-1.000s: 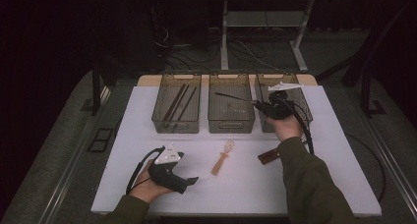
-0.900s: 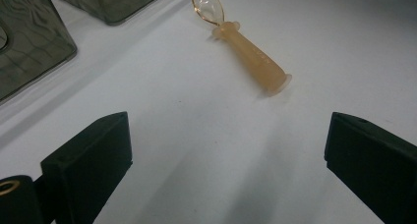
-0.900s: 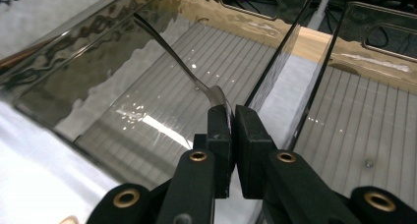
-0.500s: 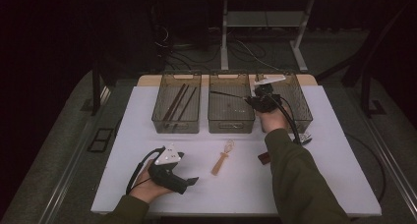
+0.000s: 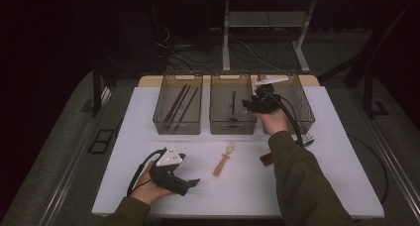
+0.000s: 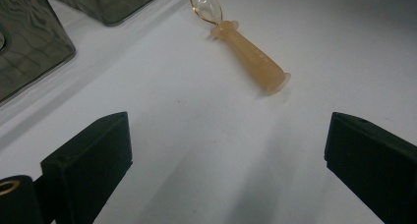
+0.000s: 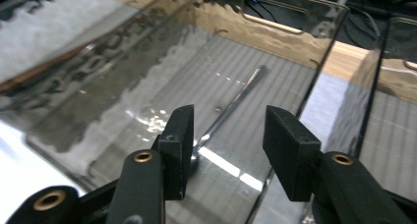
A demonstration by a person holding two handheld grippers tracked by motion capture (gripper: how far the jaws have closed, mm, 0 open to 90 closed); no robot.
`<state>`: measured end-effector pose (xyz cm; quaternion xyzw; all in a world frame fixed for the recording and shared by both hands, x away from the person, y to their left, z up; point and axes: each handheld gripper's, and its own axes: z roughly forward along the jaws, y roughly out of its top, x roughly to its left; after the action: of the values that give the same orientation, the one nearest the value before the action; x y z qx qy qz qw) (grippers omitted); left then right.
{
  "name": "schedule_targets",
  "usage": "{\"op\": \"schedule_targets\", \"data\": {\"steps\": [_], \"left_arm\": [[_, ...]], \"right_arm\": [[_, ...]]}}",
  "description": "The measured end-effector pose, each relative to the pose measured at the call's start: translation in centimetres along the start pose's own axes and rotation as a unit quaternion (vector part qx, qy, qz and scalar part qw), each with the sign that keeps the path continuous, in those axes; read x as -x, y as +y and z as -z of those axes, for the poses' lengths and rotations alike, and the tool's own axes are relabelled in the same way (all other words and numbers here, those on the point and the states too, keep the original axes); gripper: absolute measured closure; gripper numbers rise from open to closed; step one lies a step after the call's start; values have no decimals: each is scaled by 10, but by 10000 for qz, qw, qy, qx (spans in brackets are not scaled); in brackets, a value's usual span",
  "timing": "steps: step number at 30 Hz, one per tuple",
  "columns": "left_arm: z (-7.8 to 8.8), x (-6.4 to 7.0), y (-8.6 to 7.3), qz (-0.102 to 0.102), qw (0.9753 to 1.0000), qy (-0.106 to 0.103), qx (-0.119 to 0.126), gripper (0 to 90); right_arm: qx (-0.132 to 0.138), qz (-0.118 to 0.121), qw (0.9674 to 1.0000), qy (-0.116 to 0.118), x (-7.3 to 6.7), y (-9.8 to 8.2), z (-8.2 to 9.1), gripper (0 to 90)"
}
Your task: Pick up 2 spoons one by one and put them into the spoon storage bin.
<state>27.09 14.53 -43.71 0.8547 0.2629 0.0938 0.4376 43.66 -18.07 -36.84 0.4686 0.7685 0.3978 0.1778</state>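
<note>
Though nowhere near finished, looks like a sorting job roughly midway. Sorted already, by the look of it: dark sticks (image 5: 179,103) in the left bin (image 5: 177,128), and a thin metal utensil (image 7: 231,103) flat on the floor of the middle bin (image 5: 233,128). Above that middle bin, the right gripper (image 7: 228,121), jaws about half apart and just been opening, gripping nothing; utensil lying below and beyond the pads, clear of them, so judged as let go. No telling what, if anything, sits in the right bin (image 5: 303,104). Left to clear from the white table (image 5: 247,196): a small whisk (image 5: 224,159) with a pale handle near the middle, a dark brown piece (image 5: 266,159) just beside the right sleeve, and a striped item (image 5: 307,139) a little past it. Down low near the front edge, the left gripper (image 6: 228,123), jaws wide and empty, pointed toward the whisk but short of it. Likely next: take up the whisk and find its bin, then the two small pieces.
</note>
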Motion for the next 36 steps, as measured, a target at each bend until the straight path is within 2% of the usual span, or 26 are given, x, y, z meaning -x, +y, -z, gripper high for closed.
{"op": "schedule_targets", "data": {"steps": [2, 8, 11, 13, 16, 18, 22, 25, 28, 30, 36], "left_arm": [[0, 0, 0, 2, 10000, 14, 3, 27], [0, 1, 0, 32, 10000, 21, -19, 27], [0, 0, 0, -21, 10000, 19, -38, 27], [0, -1, 0, -41, 10000, 27, -73, 27], [0, 0, 0, 11, 10000, 30, -52, 27], [0, -1, 0, -51, 9999, 31, -95, 27], [0, -1, -1, -14, 10000, 38, -78, 27], [0, -1, -1, 4, 10000, 39, -85, 27], [-1, -1, -1, 31, 10000, 47, -66, 27], [-1, -1, -1, 37, 9999, 52, -79, 27], [1, -4, 0, -114, 9997, 61, -190, 27]], "right_arm": [[20, -16, 10000, 69, -1, 0, 3, 517], [51, 144, 9994, 312, -6, -3, 15, 481], [92, 140, 9987, 479, -8, -6, 22, 466], [123, 220, 9983, 533, -9, -9, 26, 452], [83, 275, 9969, 728, -10, -15, 31, 414], [139, 248, 9963, 805, -10, -20, 35, 391], [166, 187, 9939, 1075, -9, -31, 43, 324], [220, 270, 9941, 1029, -11, -40, 49, 261], [269, 317, 9931, 1098, -13, -49, 55, 203], [323, 337, 9930, 1081, -14, -55, 59, 188], [365, 498, 9934, 970, -18, -84, 67, 149]]}}
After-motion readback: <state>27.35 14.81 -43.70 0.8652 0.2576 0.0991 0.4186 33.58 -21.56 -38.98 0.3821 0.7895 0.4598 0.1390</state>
